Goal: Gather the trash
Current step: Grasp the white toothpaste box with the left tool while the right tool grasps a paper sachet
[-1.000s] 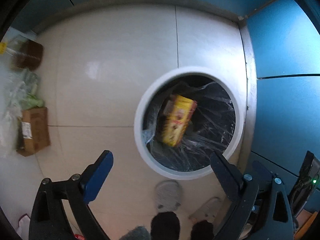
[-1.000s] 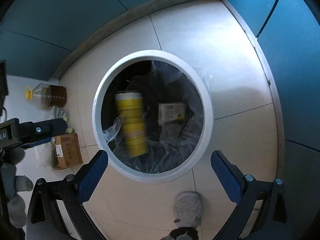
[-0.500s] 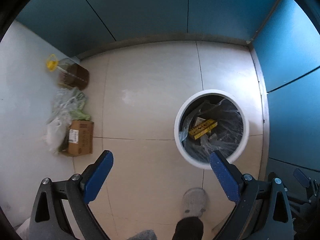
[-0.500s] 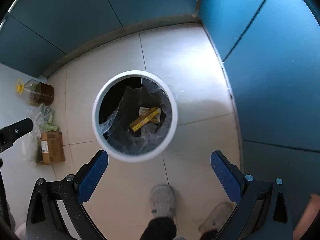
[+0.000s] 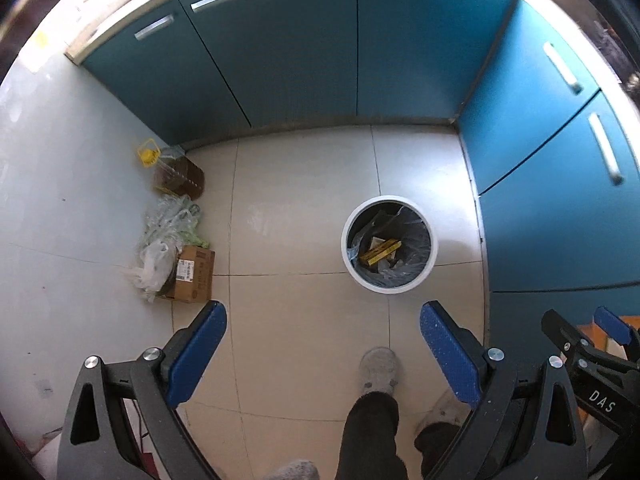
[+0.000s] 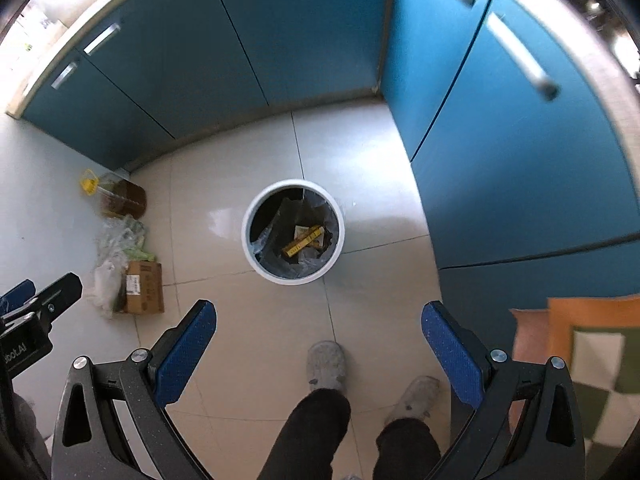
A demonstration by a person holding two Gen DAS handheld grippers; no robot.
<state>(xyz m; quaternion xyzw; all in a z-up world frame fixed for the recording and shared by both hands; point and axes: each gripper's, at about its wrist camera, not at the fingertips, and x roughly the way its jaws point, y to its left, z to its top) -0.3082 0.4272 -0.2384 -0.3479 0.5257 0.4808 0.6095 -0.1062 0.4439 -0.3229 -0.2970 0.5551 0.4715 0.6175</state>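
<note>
Left wrist view: the left gripper is hanging high above the tiled floor, its blue textured jaws standing wide apart with nothing between them. The round white bin is sitting well ahead, near the blue cabinets. A crinkled clear liner is lining it; inside, a yellow box is lying tilted beside a pale packet; print is too small to read. By the left wall, an oil jug, bunched plastic bags and a cardboard box are clustering together. The right gripper is showing at the right edge, cut off.

Right wrist view: the right gripper is also gaping empty, pads apart. The bin is holding the same yellow box. The left gripper is intruding at the left edge. Grey slippers and dark trouser legs are standing below. A checked mat is cut off at right.
</note>
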